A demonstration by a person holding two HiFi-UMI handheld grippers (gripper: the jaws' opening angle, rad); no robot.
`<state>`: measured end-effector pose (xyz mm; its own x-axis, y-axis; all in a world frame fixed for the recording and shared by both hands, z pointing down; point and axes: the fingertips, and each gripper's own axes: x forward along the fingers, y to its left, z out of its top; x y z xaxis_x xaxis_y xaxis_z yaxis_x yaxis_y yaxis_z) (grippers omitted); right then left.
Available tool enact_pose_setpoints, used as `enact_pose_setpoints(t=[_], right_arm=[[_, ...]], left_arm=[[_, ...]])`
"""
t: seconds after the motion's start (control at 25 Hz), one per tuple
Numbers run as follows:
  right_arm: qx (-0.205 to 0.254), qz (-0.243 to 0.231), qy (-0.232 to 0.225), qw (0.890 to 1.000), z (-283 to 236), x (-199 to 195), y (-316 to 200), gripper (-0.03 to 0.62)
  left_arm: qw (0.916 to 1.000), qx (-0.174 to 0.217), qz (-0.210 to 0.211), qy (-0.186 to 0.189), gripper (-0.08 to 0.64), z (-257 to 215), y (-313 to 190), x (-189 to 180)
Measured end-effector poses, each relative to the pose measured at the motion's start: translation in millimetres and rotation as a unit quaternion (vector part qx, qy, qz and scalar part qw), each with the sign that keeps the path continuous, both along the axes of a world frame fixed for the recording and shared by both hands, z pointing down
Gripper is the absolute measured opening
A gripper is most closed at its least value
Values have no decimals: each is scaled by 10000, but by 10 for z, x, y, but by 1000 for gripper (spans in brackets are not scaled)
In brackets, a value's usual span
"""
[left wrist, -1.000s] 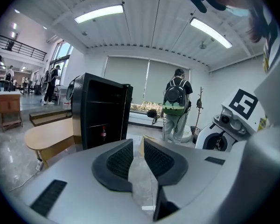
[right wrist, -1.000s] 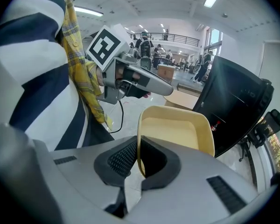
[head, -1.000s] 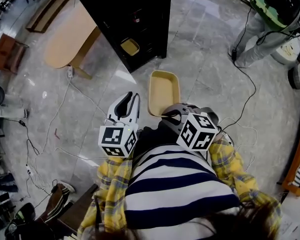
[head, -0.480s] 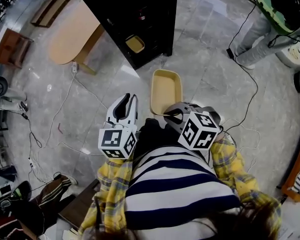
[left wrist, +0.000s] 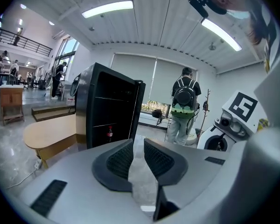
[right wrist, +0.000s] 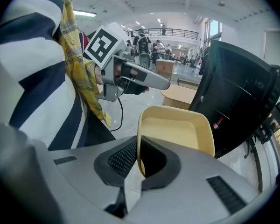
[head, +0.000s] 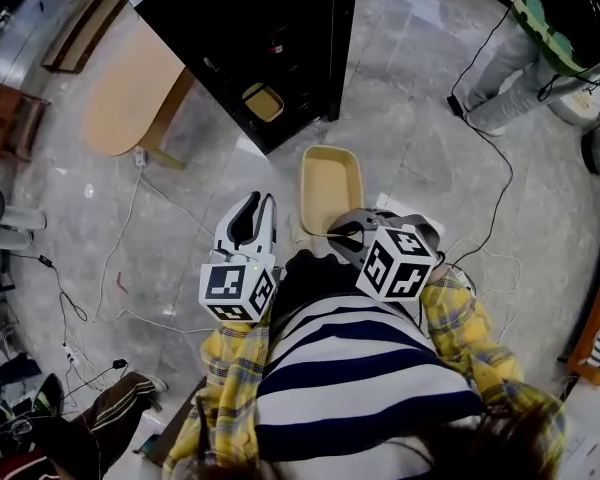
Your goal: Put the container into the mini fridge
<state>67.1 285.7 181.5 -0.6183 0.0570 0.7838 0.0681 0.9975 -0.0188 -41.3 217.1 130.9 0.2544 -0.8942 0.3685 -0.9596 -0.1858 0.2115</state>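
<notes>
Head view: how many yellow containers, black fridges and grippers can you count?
Yellow containers: 2
Black fridge: 1
Grippers: 2, the left gripper and the right gripper
Total: 5

The head camera is looking steeply down over the wearer's striped torso, taking in the floor [head: 430,158], with the left gripper [head: 258,204] and the right gripper [head: 340,231] close below it and the mini fridge [head: 270,48] at the top of its frame. The left gripper view is facing almost level along its own jaws, toward the fridge and a standing person [left wrist: 184,106] farther off. The right gripper view is tilting downward, looking very closely across the container [right wrist: 177,127] to the same fridge, with the left gripper showing at its left. All three views are sharing the fridge and the wooden table [head: 130,78] beside it.
</notes>
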Motion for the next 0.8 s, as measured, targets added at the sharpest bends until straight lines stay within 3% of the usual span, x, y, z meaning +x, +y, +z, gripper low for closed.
enact_pose_setpoints(t=[0.24,0.8], right_arm=[[-128,139,220,9996,168,-258,-344,34],[-400,660,427,9961,598,-707,-858,34]], left_arm=[[9995,-132,143,262,83,197,-403,-294],[9958,-284,785,386,83,762,-859,-535]])
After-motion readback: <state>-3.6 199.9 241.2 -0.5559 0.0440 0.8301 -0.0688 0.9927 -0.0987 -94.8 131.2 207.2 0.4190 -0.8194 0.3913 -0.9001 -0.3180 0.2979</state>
